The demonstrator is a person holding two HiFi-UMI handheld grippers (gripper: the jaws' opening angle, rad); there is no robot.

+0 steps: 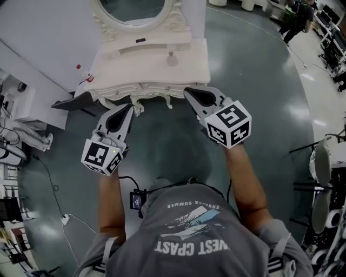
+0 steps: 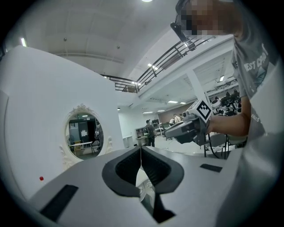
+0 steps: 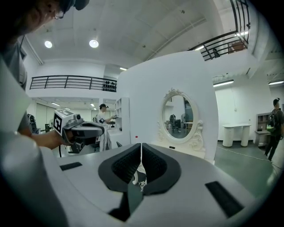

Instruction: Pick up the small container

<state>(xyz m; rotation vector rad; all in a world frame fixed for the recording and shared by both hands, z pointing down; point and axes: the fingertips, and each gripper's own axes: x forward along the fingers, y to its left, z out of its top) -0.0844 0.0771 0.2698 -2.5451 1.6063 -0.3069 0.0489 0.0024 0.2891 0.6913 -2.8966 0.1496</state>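
Observation:
The small container [image 1: 172, 58], a pale rounded pot with a knob on top, stands on the white vanity table [image 1: 116, 70], right of centre. My left gripper [image 1: 131, 106] [image 2: 141, 150] hangs just before the table's front edge at its left, jaws shut with nothing between them. My right gripper [image 1: 186, 91] [image 3: 141, 146] is at the front edge further right, a little nearer than the container, and is also shut and empty. The container does not show clearly in either gripper view; each of them shows the other gripper across from it.
An oval mirror [image 1: 132, 10] in a carved frame rises at the back of the table. A white wall panel [image 1: 43, 38] stands to the left. Cables [image 1: 59, 211] trail over the grey floor, and chairs [image 1: 323, 162] stand at the right. A person [image 1: 297, 16] stands far off.

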